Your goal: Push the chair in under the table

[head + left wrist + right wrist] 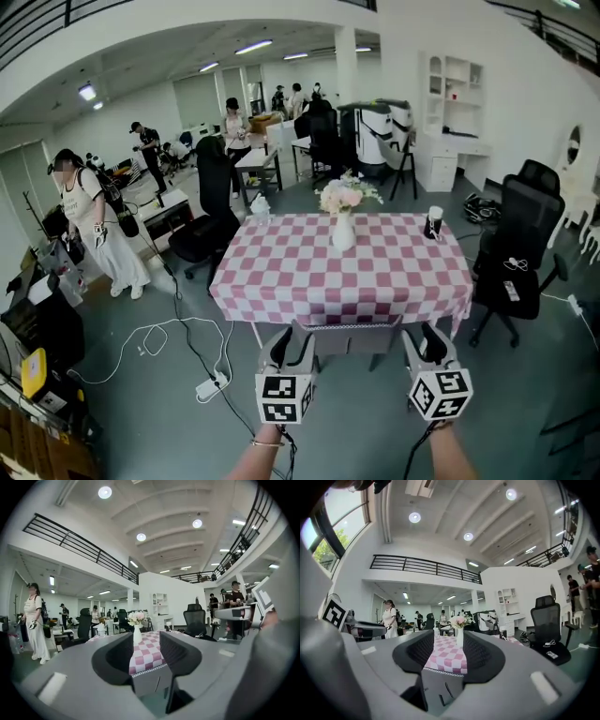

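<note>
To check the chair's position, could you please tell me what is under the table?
The grey chair shows its back below the near hem of the tablecloth. Its seat and anything else beneath are covered by it.

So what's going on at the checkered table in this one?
A person holds a claw in each hand, both level and aimed at the grey chair on the near side of the checkered table. The chair's back stands close against the table's near edge. The left claw and right claw are both open, gripping nothing.
</note>
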`<control>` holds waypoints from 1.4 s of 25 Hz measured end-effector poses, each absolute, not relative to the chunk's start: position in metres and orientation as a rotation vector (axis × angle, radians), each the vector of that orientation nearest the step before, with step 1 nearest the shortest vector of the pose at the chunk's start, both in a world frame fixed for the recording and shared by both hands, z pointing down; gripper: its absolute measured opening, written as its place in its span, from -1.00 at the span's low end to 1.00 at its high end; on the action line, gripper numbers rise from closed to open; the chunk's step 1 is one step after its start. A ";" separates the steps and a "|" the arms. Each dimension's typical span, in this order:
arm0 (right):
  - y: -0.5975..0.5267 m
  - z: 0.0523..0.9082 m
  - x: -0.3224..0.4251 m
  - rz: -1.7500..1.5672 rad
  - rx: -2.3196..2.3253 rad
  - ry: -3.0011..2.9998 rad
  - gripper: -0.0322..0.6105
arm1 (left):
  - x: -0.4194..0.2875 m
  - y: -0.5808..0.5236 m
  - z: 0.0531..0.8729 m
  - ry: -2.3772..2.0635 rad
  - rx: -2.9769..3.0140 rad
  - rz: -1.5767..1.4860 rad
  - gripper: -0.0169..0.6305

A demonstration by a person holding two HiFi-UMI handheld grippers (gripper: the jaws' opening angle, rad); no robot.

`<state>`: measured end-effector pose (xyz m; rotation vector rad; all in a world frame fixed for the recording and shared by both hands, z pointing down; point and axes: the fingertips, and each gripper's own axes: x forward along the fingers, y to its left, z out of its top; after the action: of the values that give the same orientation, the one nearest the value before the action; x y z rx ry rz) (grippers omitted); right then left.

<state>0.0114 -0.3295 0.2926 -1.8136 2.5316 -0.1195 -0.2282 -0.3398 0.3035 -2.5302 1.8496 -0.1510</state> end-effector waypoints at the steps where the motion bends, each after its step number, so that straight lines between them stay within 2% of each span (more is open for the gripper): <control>1: -0.317 0.288 0.015 -0.134 -1.831 2.518 -0.27 | -0.230 -0.328 0.296 1.862 -2.514 -0.131 -0.46; 4: -0.283 0.279 0.029 -0.125 -1.930 2.475 -0.34 | -0.234 -0.295 0.275 1.891 -2.463 -0.080 -0.66; 7: -0.252 0.271 0.045 -0.128 -2.006 2.390 -0.70 | -0.239 -0.266 0.261 1.920 -2.413 -0.059 -0.91; 8: -0.243 0.270 0.049 -0.137 -2.024 2.364 -0.76 | -0.241 -0.258 0.257 1.928 -2.409 -0.043 -0.96; 13: -0.209 0.270 0.057 -0.159 -2.098 2.311 -0.87 | -0.242 -0.226 0.254 1.946 -2.451 0.023 -0.95; 35: -0.186 0.265 0.078 -0.072 -2.191 2.318 -0.87 | -0.229 -0.213 0.271 1.990 -2.505 0.045 -0.95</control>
<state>0.0780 -0.1856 0.2653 -2.1910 2.3181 -0.0717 -0.2294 -0.2132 0.2712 -2.5049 1.9902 0.0446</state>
